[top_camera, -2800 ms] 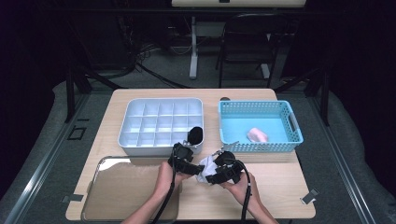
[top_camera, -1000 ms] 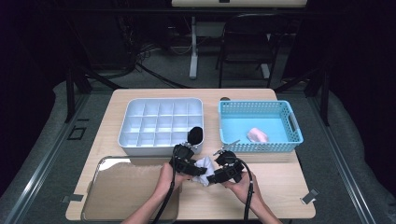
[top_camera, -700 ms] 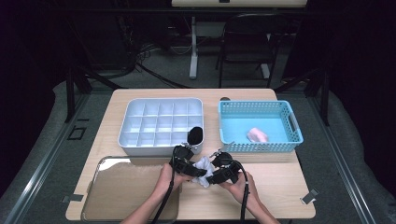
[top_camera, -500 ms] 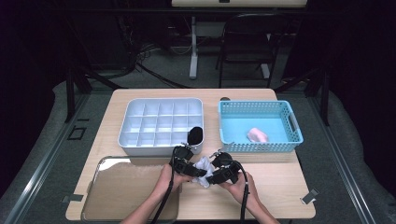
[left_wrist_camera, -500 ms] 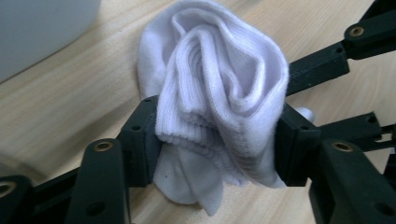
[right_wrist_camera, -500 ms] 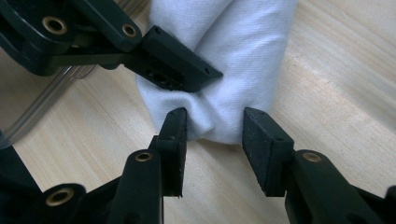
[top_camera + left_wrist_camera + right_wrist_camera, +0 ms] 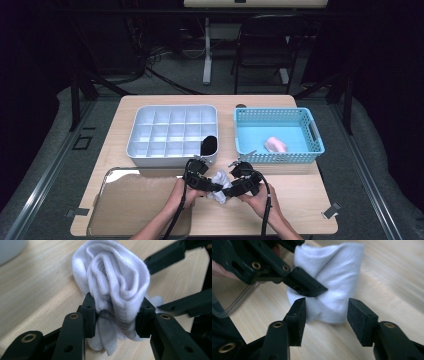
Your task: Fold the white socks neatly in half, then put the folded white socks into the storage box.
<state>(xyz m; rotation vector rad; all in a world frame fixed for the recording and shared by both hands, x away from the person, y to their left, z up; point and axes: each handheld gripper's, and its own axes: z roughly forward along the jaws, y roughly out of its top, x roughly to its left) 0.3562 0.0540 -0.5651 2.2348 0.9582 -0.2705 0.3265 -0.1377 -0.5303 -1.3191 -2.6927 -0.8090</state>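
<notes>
At frame centre, the left claw (image 7: pixel 116 315) has just closed, pinching the rolled white sock (image 7: pixel 117 285); the right claw (image 7: pixel 325 315) has just opened, straddling the sock without pressing it.

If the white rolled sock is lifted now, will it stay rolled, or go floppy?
The white rolled knitted sock looks soft: it bulges where the left tool squeezes it, so it probably sags when lifted. A loose end hangs below, so it may partly unroll. It seems light and unlikely to slip from the pads.
</notes>
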